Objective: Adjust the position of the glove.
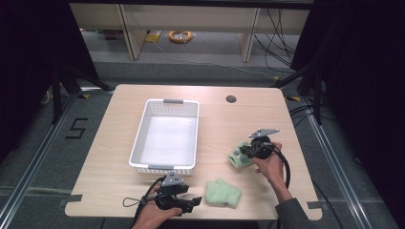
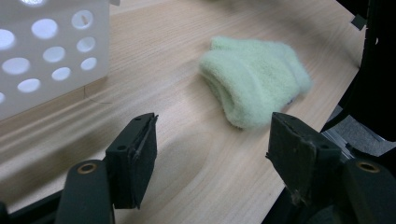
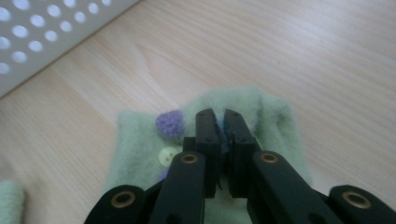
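Two fuzzy light-green socks lie on the wooden table. One plain sock [image 1: 222, 192] [image 2: 254, 85] rests near the front edge, just right of my left gripper [image 1: 191, 204] [image 2: 212, 154], whose jaws stand open and empty a short way from it. The other sock [image 1: 239, 153] [image 3: 205, 140], trimmed with purple pompoms and a pale button, sits at the right. My right gripper [image 1: 248, 151] [image 3: 220, 122] is shut on its fabric, pinching a fold between the jaws. A white perforated basket [image 1: 138, 143] [image 2: 46, 56] [image 3: 42, 32] stands empty left of centre.
A round cable hole [image 1: 231, 99] sits in the table's far right part. The table's front edge runs just below my left gripper. Black tripod legs and cables stand on the floor at both sides.
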Demonstrator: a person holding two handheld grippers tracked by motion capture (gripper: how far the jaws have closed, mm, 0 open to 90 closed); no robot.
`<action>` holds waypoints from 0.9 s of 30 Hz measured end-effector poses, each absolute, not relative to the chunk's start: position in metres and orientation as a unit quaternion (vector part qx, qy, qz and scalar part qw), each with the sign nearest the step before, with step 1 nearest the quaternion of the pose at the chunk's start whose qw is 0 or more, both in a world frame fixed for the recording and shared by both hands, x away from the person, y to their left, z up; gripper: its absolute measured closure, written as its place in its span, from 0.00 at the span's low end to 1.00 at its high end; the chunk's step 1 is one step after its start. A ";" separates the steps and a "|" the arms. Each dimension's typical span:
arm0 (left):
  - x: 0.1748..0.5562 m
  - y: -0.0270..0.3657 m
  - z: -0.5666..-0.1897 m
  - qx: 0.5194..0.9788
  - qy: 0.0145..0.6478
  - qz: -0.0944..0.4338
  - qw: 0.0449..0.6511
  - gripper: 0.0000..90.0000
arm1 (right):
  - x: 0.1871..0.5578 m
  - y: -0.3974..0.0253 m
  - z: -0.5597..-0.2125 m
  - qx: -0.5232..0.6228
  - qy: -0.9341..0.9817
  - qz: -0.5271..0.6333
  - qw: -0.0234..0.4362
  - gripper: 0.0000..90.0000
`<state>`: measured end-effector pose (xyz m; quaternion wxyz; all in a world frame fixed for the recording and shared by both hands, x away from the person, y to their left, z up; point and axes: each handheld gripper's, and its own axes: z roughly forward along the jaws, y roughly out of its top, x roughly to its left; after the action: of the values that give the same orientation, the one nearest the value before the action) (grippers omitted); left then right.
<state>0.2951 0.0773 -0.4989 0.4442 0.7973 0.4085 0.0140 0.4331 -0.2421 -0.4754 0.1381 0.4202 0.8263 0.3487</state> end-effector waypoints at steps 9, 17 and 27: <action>0.296 0.079 -0.499 0.796 0.408 0.012 0.446 0.36 | 0.413 -0.241 -0.451 0.374 0.830 0.389 0.140 0.96; 0.297 0.080 -0.497 0.794 0.414 0.019 0.446 0.34 | 0.393 -0.236 -0.436 0.333 0.847 0.397 0.124 0.96; 0.300 0.085 -0.496 0.796 0.413 0.022 0.441 0.30 | 0.370 -0.220 -0.428 0.275 0.863 0.411 0.100 0.96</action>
<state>0.2998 0.0845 -0.4958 0.4412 0.7964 0.4130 0.0218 0.3697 -0.2196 -0.4282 0.1004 0.2752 0.8631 0.4115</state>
